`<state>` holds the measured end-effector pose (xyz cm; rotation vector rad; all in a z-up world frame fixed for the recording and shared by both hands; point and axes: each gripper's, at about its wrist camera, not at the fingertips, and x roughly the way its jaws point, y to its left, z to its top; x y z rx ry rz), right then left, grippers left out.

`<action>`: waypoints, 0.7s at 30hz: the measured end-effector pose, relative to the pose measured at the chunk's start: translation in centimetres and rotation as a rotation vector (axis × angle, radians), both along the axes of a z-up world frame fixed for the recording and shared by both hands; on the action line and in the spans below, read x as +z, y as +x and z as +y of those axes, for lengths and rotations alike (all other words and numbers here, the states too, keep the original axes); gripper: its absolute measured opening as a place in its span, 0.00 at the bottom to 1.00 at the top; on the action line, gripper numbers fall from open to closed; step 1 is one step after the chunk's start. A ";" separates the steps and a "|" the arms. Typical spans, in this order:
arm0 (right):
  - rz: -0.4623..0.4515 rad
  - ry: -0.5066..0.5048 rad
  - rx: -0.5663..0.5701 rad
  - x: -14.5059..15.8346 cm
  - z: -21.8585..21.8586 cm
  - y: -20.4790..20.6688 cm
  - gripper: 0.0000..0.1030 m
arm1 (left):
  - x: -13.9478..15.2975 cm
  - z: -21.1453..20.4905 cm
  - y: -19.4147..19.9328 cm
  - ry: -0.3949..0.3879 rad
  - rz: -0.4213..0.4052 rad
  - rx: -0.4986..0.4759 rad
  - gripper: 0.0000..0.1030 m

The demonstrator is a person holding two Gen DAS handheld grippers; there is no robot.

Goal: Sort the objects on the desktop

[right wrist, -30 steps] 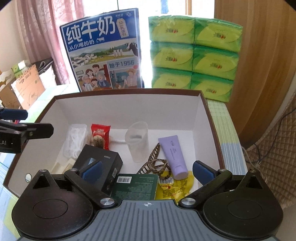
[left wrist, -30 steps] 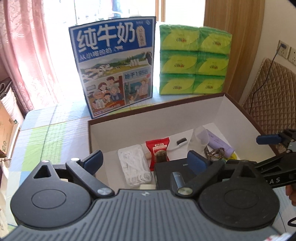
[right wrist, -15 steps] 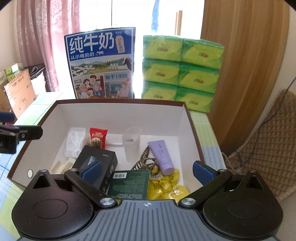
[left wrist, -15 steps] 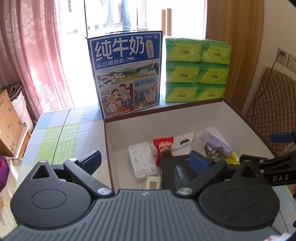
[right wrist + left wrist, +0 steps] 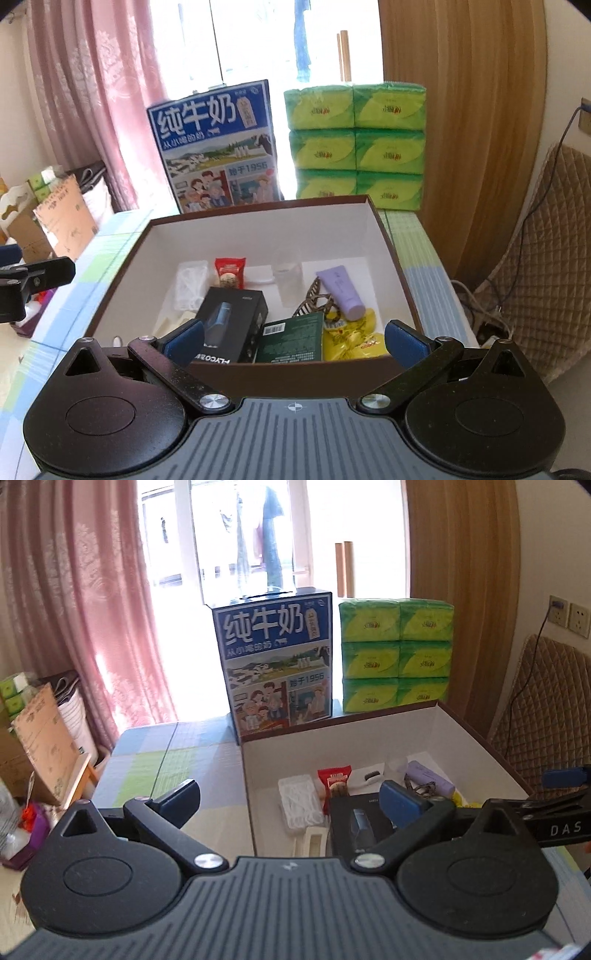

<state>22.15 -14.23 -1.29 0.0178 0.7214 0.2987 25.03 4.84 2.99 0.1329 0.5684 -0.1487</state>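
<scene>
Hovering near the front of the brown storage box, the right gripper is seen w/ jaws spread wide, nothing held. The left gripper is likewise released & empty, one finger over the checked tablecloth, the other over the box interior.

Sorted items are found inside the box: black razor box at front left, dark green carton beside it, yellow snack pack at front right. A purple tube lies behind the snack pack, a brown hair claw just left of the tube. A clear plastic cup stands upright mid-box. A red snack packet & a white bagged item are placed toward the back left.

Behind the box, a blue milk carton case & stacked green tissue packs are set against the window side.
</scene>
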 end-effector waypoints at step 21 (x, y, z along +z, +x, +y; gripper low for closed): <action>0.002 0.020 0.069 2.4 -2.8 -6.8 0.98 | -0.3 -1.3 -9.3 -0.045 0.187 0.104 0.99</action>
